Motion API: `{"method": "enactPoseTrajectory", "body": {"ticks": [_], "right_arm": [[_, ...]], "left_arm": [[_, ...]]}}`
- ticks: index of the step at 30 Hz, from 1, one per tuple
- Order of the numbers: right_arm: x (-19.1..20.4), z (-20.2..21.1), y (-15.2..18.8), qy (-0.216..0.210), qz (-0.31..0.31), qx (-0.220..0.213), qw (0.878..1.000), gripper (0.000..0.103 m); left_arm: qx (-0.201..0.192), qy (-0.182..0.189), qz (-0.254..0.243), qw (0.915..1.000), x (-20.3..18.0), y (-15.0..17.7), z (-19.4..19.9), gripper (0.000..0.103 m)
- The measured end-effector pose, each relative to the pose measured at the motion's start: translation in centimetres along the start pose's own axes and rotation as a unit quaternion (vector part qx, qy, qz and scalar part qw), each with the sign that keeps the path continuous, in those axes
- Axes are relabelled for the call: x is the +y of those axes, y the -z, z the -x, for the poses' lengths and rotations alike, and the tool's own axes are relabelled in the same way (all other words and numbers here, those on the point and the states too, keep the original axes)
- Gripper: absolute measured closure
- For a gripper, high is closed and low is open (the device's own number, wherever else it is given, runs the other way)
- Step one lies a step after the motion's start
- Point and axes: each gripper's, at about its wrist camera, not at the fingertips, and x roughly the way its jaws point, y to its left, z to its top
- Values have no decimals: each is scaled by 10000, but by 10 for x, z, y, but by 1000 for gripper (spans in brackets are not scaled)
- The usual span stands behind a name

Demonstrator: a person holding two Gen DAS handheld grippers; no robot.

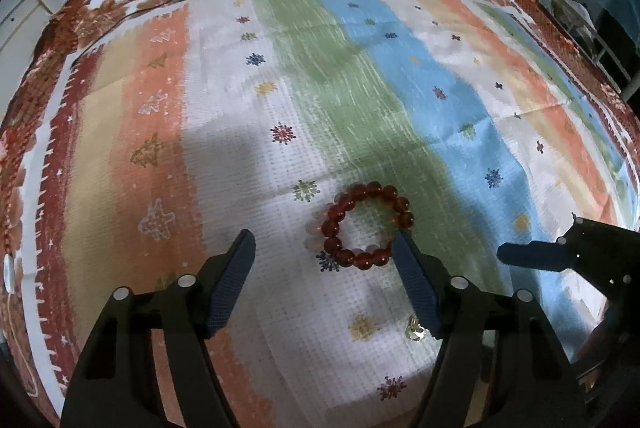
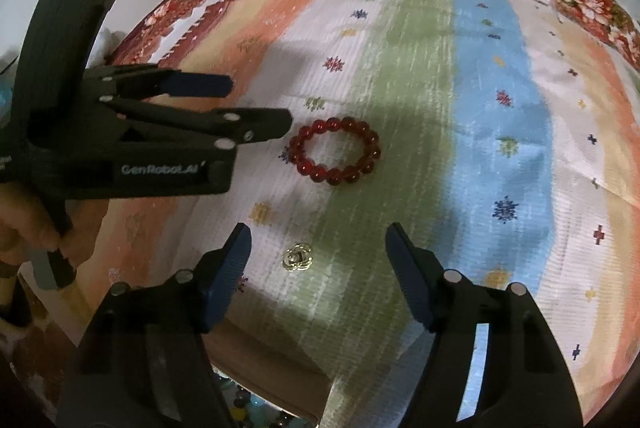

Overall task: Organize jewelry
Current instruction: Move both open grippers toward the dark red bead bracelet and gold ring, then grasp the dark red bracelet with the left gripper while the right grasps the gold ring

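Dim, motion-blurred, heavy fisheye edge distortion

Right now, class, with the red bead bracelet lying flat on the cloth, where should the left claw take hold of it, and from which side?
Grip one arc of the red glass-bead bracelet, ideally the near-left beads. Come down from above, one finger inside the ring and one outside. It lies flat as an open loop on the striped cloth, so a sideways pinch would probably only push it. The left claw, open, hangs closest.
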Motion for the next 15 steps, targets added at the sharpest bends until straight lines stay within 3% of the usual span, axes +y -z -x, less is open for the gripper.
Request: {"method": "enactPoseTrajectory", "body": {"ticks": [2,15], "right_arm": [[1,-6,1,-28,57,112,9999,40],[14,-30,5,-136,412,525,9977,43]], "left_arm": [[33,17,-14,10000,0,-2,-4,33],[332,57,-128,9993,-1,-5,-30,38]]}}
